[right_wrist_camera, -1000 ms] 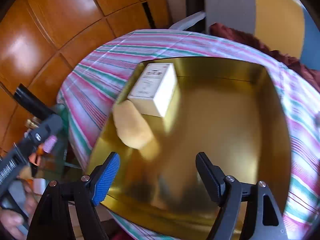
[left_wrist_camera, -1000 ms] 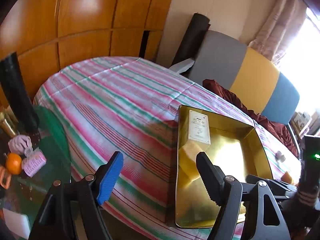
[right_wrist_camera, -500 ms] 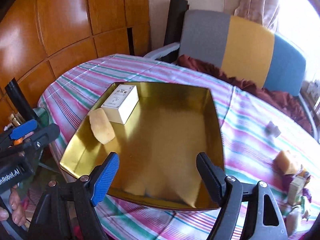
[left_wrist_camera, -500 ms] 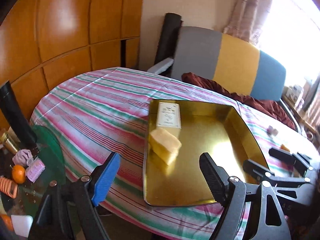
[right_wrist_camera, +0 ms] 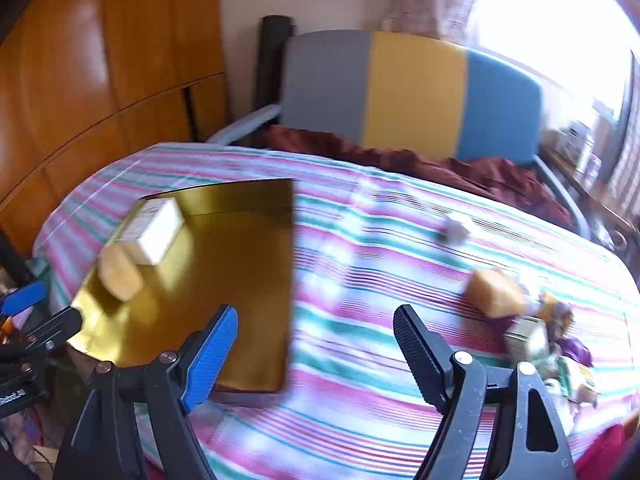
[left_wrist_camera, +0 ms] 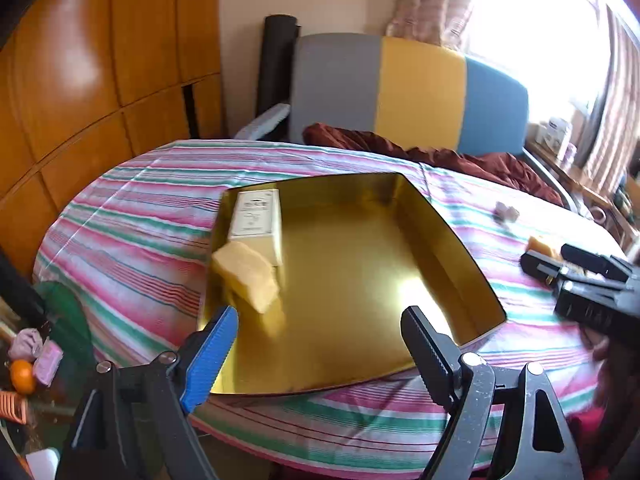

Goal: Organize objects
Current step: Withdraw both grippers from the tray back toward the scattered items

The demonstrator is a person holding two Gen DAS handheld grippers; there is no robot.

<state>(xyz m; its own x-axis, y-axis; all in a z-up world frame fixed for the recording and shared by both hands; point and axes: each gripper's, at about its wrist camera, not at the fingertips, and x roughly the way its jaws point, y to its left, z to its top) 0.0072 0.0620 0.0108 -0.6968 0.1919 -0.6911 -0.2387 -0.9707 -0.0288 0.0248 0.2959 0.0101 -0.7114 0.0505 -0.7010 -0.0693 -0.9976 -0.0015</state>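
A shiny gold tray (left_wrist_camera: 440, 220) lies on the striped tablecloth. In its far left corner are a white box (left_wrist_camera: 256, 216) and a pale yellow block (left_wrist_camera: 248, 276). My left gripper (left_wrist_camera: 320, 320) hovers at the tray's near edge; its jaws are opening with nothing between them. My right gripper (right_wrist_camera: 316, 316) is open and empty over the cloth just right of the tray (right_wrist_camera: 240, 200). To its right lie an orange-yellow block (right_wrist_camera: 494, 292) and a pile of small packets (right_wrist_camera: 532, 340). The left wrist view shows the right gripper (left_wrist_camera: 550, 256) at the right edge.
A small grey object (right_wrist_camera: 454, 230) sits alone on the cloth. Behind the table stands a grey, yellow and blue chair (left_wrist_camera: 416, 92) with a maroon cloth (left_wrist_camera: 440, 156). At lower left a low green table (left_wrist_camera: 60, 320) holds an orange and oddments. A wood-panelled wall is on the left.
My right gripper has swung from over the tray to the cloth on its right, so the pile has come into view. My left gripper has drawn back, rolled level and widened a little.
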